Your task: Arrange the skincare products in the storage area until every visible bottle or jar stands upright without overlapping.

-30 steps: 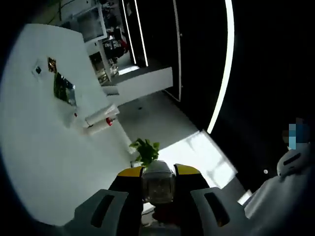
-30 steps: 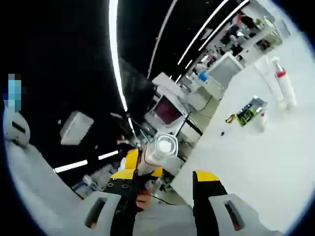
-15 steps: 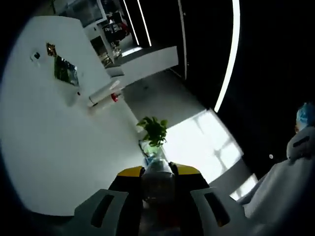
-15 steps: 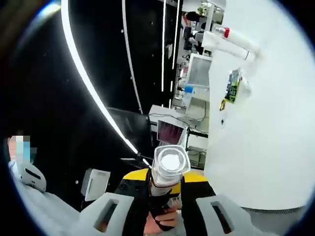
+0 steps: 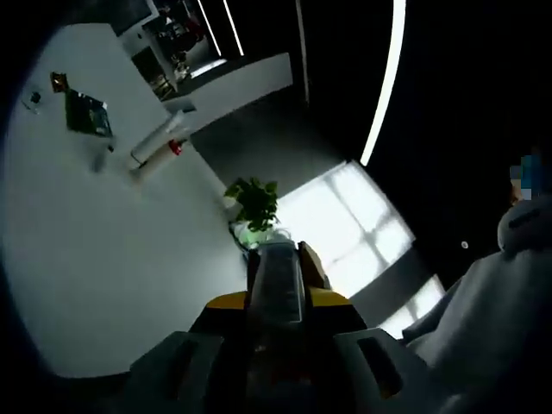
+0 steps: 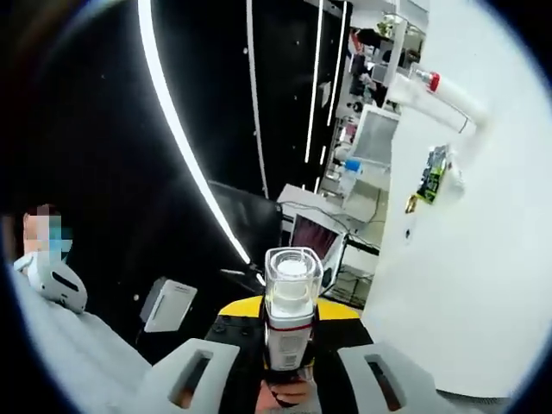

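My left gripper (image 5: pixel 276 304) is shut on a clear bottle (image 5: pixel 276 280) that juts forward between its yellow-edged jaws. My right gripper (image 6: pixel 291 321) is shut on a bottle with a clear square cap (image 6: pixel 292 289) and a label below it. Both are held in the air off the edge of the white table (image 5: pixel 103 259), which is on the right in the right gripper view (image 6: pixel 466 285). Far off on the table lie two white tubes with a red cap (image 5: pixel 159 147) (image 6: pixel 435 90) and a green packet (image 5: pixel 86 112) (image 6: pixel 431 172).
A potted green plant (image 5: pixel 254 203) stands by the table's edge. A person in white clothing (image 5: pixel 483 302) (image 6: pixel 60 345) is close beside the grippers. Desks with monitors (image 6: pixel 310 233) and dark walls with light strips lie beyond the table.
Both views have swung with the hands. The left gripper's bottle now sticks out further and longer between the jaws. The right gripper still holds its capped bottle.
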Available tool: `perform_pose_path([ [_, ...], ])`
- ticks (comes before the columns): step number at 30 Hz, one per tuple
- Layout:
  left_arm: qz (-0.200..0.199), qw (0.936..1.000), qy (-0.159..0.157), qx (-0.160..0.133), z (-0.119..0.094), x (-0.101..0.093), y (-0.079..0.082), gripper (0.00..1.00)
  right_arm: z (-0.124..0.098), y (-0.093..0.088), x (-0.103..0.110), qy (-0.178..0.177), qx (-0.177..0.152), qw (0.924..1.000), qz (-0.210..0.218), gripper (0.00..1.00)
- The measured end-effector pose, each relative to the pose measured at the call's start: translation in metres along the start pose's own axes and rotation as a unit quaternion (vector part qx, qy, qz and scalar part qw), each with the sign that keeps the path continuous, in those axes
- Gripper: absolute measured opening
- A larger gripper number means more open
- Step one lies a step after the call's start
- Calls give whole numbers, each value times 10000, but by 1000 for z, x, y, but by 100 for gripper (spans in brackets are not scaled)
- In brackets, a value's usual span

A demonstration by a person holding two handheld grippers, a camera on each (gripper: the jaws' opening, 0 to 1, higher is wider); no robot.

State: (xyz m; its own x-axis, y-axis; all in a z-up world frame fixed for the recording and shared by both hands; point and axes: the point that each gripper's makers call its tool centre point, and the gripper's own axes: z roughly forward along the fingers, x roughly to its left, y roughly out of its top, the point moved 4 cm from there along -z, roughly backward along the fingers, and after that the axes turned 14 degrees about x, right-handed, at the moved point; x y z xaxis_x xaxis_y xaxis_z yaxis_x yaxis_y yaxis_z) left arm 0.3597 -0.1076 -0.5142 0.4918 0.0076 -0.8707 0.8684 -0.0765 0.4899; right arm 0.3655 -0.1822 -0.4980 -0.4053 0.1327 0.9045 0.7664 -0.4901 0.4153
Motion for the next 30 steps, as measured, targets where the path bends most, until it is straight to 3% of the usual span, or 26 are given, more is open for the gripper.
perform_pose_path([
  [7, 302, 9984, -19, 481, 11, -6, -13, 24, -8, 5, 8, -240, 694, 9965, -393, 12],
  [10, 495, 9960, 343, 663, 15, 1, -18, 41, -9, 3, 8, -360, 1025, 9929, -491, 12],
  [12, 596, 9941, 445, 793, 18, 2, -21, 47, -10, 0, 6, -468, 1283, 9892, -525, 12],
  [16, 618, 9916, 257, 1108, 22, -3, -31, 35, -9, -8, 5, -753, 2049, 9724, -827, 12],
  [18, 608, 9900, 251, 1245, 22, -2, -35, 31, -8, -10, 5, -809, 2276, 9657, -948, 12],
  [21, 650, 9880, 257, 1375, 23, -2, -38, 28, -4, -15, 8, -905, 2746, 9505, -1141, 12],
  [30, 742, 9831, 280, 1649, 23, 0, -46, 21, 5, -22, 4, -828, 3174, 9398, -957, 12],
])
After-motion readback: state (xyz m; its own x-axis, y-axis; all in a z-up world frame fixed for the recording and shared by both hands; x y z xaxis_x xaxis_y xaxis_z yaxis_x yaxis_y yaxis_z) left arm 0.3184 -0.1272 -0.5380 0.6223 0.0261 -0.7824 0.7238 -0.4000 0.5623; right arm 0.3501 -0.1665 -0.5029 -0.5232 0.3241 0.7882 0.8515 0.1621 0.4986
